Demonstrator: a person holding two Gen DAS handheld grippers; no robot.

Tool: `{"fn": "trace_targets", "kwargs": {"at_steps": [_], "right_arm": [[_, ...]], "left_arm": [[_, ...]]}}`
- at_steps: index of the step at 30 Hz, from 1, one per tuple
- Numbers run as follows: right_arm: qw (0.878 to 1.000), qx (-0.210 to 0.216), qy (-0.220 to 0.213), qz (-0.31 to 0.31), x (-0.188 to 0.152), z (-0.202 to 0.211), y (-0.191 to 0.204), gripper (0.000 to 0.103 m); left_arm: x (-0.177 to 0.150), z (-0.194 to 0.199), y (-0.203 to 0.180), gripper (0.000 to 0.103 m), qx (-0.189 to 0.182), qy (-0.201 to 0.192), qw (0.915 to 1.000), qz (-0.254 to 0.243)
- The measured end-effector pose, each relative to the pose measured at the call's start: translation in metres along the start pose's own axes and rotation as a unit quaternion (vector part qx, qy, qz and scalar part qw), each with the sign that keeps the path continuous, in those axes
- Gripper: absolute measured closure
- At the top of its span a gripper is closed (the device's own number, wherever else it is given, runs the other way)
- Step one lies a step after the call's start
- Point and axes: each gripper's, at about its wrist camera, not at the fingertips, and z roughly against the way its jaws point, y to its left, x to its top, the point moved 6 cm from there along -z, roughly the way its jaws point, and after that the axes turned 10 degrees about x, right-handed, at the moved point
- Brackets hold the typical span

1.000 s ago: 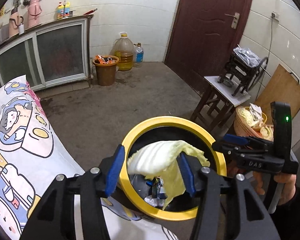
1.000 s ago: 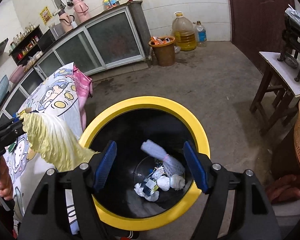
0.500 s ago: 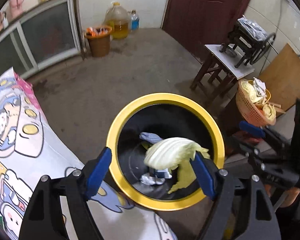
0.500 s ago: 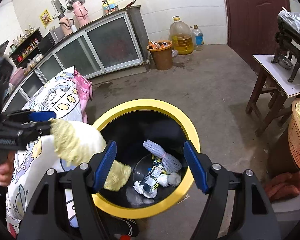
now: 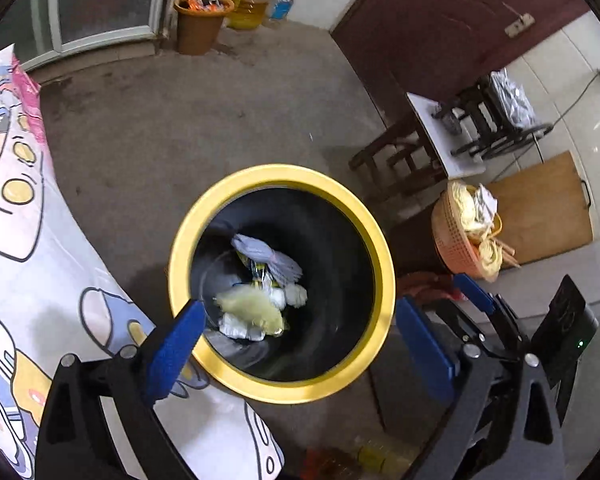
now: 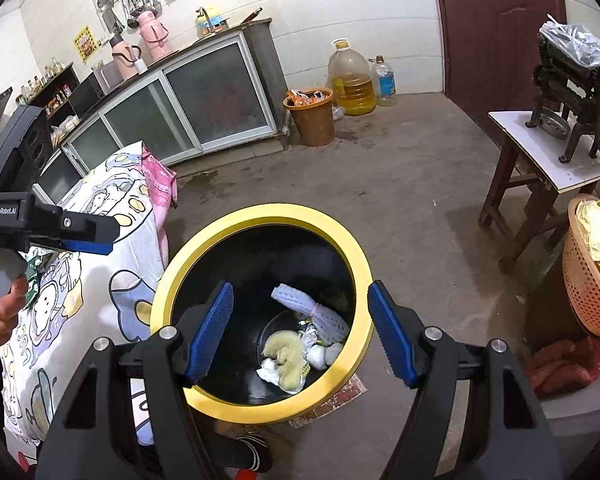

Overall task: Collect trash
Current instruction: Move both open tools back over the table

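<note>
Cabbage leaf dropped in the bin

The left gripper, jaws just spread wide and empty, hangs over the yellow-rimmed bin; the cabbage leaf lies below it on the rubbish. The right gripper beside it is open, holding nothing.

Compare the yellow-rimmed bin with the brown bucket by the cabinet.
The yellow-rimmed bin is black inside with a bright yellow ring; the brown bucket is plain brown. The bin's trash lies low at its bottom; the bucket's reaches its brim. The bin stands beside the patterned cloth. Both are round, open-topped and hold trash.
</note>
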Motion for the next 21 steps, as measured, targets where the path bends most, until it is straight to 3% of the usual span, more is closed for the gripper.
{"fn": "trace_targets", "kwargs": {"at_steps": [6,12,16,20,21], "right_arm": [[1.000,0.006,0.010,0.029,0.006,-0.011,0.023,0.036],[0.995,0.046,0.023,0.083,0.014,-0.039,0.081,0.036],[0.984,0.103,0.028,0.142,0.016,-0.069,0.157,0.036],[0.968,0.147,0.031,0.201,0.010,-0.098,0.233,0.036],[0.962,0.152,0.029,0.226,0.007,-0.108,0.257,0.036]], "left_arm": [[-0.011,0.036,0.043,0.011,-0.004,-0.059,0.9981,0.016],[-0.044,0.112,0.119,0.011,0.030,-0.166,0.9855,0.019],[-0.088,0.164,0.184,0.011,0.094,-0.219,0.9711,0.019],[-0.142,0.202,0.260,0.008,0.215,-0.226,0.9492,0.043],[-0.155,0.208,0.278,0.008,0.231,-0.221,0.9460,0.054]]}}
